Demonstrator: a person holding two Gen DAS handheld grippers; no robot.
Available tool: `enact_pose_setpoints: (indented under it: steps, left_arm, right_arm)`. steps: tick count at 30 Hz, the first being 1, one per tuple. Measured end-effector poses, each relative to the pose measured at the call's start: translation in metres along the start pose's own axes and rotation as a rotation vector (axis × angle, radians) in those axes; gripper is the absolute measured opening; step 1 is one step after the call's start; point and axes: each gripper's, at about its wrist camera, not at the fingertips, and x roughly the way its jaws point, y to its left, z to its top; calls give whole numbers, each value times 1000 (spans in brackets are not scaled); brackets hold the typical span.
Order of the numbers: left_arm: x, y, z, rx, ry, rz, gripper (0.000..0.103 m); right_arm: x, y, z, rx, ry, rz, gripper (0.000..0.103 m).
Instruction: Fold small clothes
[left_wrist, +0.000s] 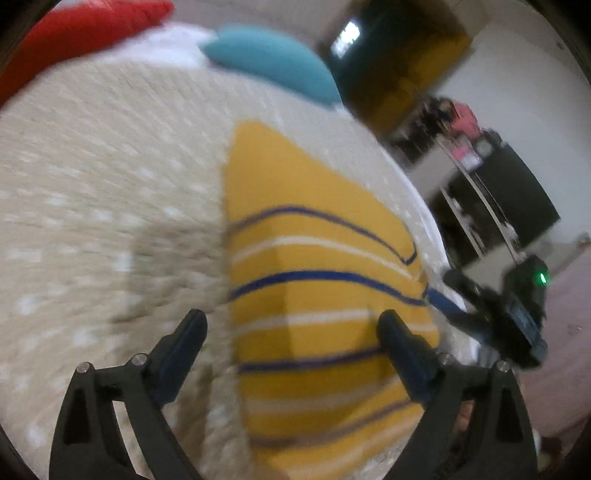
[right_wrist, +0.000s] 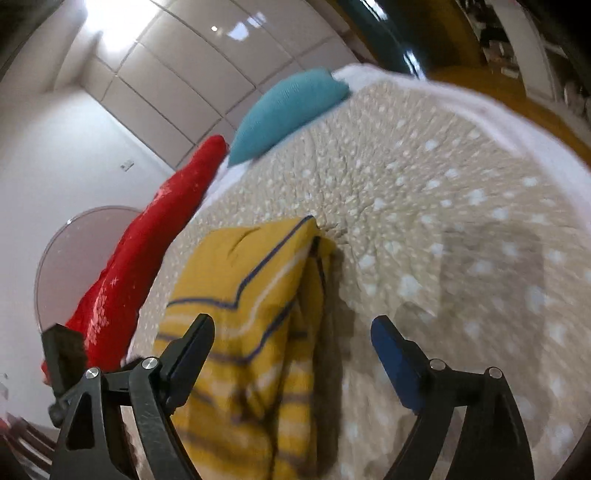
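Note:
A yellow garment (left_wrist: 317, 288) with blue and white stripes lies folded on a beige dotted bedspread (left_wrist: 110, 192). My left gripper (left_wrist: 291, 328) is open and empty, hovering over the garment's near left edge. The right gripper shows at the far right of the left wrist view (left_wrist: 517, 314). In the right wrist view the same garment (right_wrist: 255, 295) lies with a raised fold along its right side. My right gripper (right_wrist: 291, 332) is open and empty above the garment's near end. The frames are motion-blurred.
A teal cushion (left_wrist: 273, 62) and a red pillow (left_wrist: 74, 40) lie at the far end of the bed; both show in the right wrist view, cushion (right_wrist: 284, 110) and pillow (right_wrist: 147, 251). Dark shelving (left_wrist: 498, 192) stands beside the bed. A round table (right_wrist: 62, 258) stands past the pillow.

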Motion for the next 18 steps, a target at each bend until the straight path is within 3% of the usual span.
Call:
enact_pose_setpoints:
  steps: [3,4,5,8,9,13,14,16,18]
  left_arm:
    - [28,12,4,-83,47,-53,93]
    - [28,12,4,-92,39,-63,89]
    - [26,11,4,-88,38,-78,69]
    - [11,8,10,-96,42,-101,48]
    - [5,5,15,-88,45,-99,46]
    - [-14,-16,35,-25,1,-69,48]
    - [-15,-19,39,-15,-8,-41,57]
    - [-10,-21,40,6,-25,91,72]
    - [2,-20,30,32,-11,207,73]
  right_arm:
    - [45,-1,15,4,72,11,80]
    - [61,2,17,-7,100,1,63]
    - [71,3,17,-5,116,15,44]
    - [77,13,23,43,135,85,36]
    - [74,20,29,36,131,117,35]
    - [49,50,50,-42,46,181,33]
    - [48,52,55,-57,27,163,34]
    - [54,47,59,-63,16,70,42]
    - [62,37,57,-86,13,-119,44]
